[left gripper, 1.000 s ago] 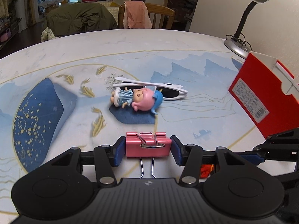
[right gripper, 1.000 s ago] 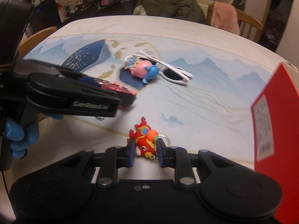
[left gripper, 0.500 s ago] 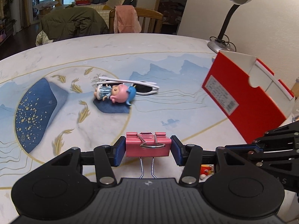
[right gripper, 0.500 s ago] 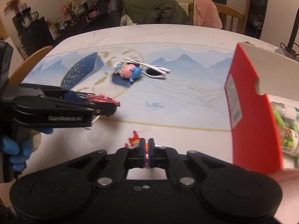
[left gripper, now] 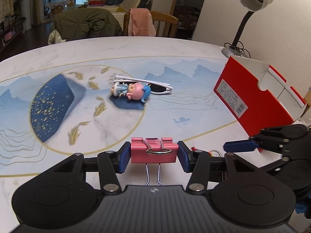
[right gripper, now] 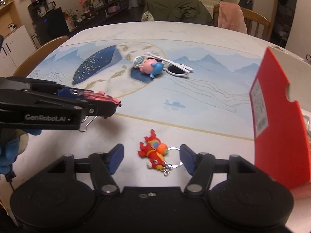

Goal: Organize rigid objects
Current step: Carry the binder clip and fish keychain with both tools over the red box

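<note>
Left gripper [left gripper: 154,156] clamps pink binder clip [left gripper: 154,152] above table [left gripper: 136,46]. Right gripper [right gripper: 151,158] jaws opening wide, red keychain toy [right gripper: 154,152] lying loose on table between them, beside red box [right gripper: 278,124].

Pink binder clip [left gripper: 154,153], red box [left gripper: 252,97], red-orange keychain [right gripper: 154,152], blue-patterned table [left gripper: 136,54]
</note>
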Action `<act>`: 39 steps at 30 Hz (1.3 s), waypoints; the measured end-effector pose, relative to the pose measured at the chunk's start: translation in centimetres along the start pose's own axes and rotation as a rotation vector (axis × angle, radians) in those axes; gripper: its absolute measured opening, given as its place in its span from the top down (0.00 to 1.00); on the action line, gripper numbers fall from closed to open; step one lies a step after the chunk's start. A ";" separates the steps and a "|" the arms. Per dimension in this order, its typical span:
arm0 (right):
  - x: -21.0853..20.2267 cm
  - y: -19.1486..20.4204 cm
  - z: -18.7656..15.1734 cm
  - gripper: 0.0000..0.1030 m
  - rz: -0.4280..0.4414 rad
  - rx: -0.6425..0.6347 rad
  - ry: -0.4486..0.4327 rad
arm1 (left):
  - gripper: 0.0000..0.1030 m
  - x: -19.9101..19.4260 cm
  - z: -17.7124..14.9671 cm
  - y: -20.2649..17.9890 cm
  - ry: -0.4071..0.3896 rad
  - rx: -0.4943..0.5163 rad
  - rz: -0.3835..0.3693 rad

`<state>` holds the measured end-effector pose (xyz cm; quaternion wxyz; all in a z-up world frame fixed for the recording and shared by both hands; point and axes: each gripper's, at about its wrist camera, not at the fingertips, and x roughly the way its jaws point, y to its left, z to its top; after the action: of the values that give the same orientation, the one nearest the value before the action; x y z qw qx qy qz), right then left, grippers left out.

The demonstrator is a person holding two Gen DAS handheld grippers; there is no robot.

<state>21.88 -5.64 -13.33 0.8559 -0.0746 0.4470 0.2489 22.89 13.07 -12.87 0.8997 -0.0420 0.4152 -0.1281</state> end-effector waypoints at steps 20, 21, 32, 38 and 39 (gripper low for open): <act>2.4 1.4 0.2 0.63 -0.097 -0.045 0.037 | 0.51 -1.3 -1.1 1.5 -0.010 -0.034 0.023; 2.2 1.4 0.2 0.63 -0.097 -0.043 0.035 | 0.51 -1.4 -1.1 1.5 -0.012 -0.034 0.021; -3.6 0.2 0.7 0.63 -0.043 0.036 -0.038 | 0.51 -3.1 0.4 -0.7 -0.045 -0.003 -0.025; -7.3 -1.3 1.5 0.63 -0.026 0.086 -0.092 | 0.51 -4.1 1.7 -2.8 -0.062 0.026 -0.053; -8.0 -1.7 1.6 0.63 -0.026 0.098 -0.105 | 0.51 -4.2 2.0 -3.2 -0.067 0.032 -0.059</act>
<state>20.10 -9.37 -6.15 0.8840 -0.0254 0.4121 0.2192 21.13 11.07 -7.92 0.9095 -0.0439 0.3814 -0.1597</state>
